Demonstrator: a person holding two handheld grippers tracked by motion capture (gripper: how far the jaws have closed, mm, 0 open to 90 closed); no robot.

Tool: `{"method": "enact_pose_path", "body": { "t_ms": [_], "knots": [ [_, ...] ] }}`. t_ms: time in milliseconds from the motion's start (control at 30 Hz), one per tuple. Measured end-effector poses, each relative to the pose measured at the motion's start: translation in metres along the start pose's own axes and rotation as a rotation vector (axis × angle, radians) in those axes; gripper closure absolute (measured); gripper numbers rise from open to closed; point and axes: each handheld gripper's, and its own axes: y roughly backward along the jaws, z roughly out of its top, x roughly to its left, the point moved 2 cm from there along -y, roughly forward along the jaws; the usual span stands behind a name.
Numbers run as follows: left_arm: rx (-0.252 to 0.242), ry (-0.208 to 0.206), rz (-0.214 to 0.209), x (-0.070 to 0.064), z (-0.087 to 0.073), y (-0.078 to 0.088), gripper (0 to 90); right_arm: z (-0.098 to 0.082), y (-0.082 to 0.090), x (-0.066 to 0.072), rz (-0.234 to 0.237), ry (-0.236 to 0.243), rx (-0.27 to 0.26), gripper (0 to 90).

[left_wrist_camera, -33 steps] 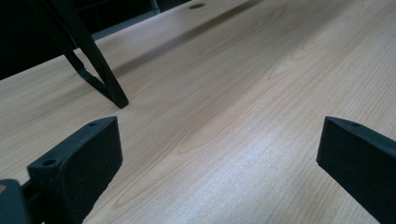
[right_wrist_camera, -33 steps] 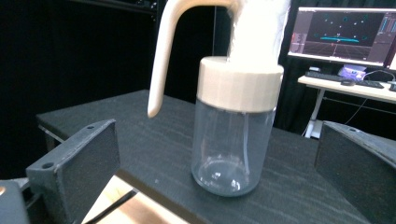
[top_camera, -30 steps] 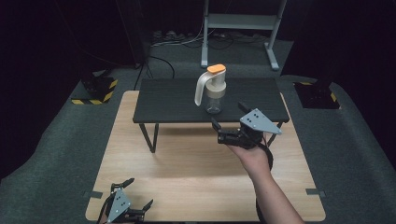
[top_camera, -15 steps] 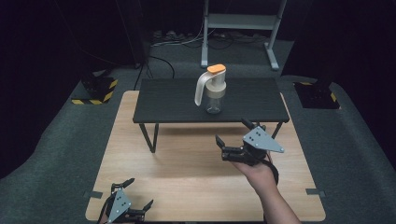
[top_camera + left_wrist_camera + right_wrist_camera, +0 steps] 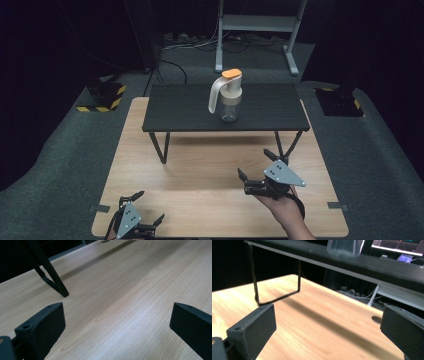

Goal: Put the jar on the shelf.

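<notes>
**Q:** Pitcher [image 5: 226, 96], seen at upper centre of the high view: how is it judged to handle, and where is it best taken?

**A:** A clear body, a white handle on its left side and an orange lid are being shown. The body is judged to be rigid, smooth and rather slippery, light if empty; whether liquid is inside cannot be told. The handle or the narrower neck below the lid is judged the surest hold, since the round body is likely to slide between flat pads.

**Q:** Where is it being shown relative to the grippers?

**A:** It is standing upright near the front edge of the dark raised table [image 5: 180, 107], which rests on the wooden board [image 5: 200, 170]. The right gripper [image 5: 257, 175] is being held low in the lower right of the high view, well apart from the pitcher and below its level, jaws spread wide with nothing between them. In the right gripper view the pitcher's clear base [image 5: 344, 247] is appearing at the top edge. The left gripper [image 5: 145, 210] is lying at the lower left corner of the board, also wide and empty.
</notes>
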Motion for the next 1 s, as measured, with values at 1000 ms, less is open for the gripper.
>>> {"method": "enact_pose_path", "body": {
  "t_ms": [1000],
  "knots": [
    [0.015,-0.012,0.006,-0.001,0.000,-0.001,0.6,-0.114,0.018,0.018,-0.020,0.069,0.229,0.0]
  ]
}}
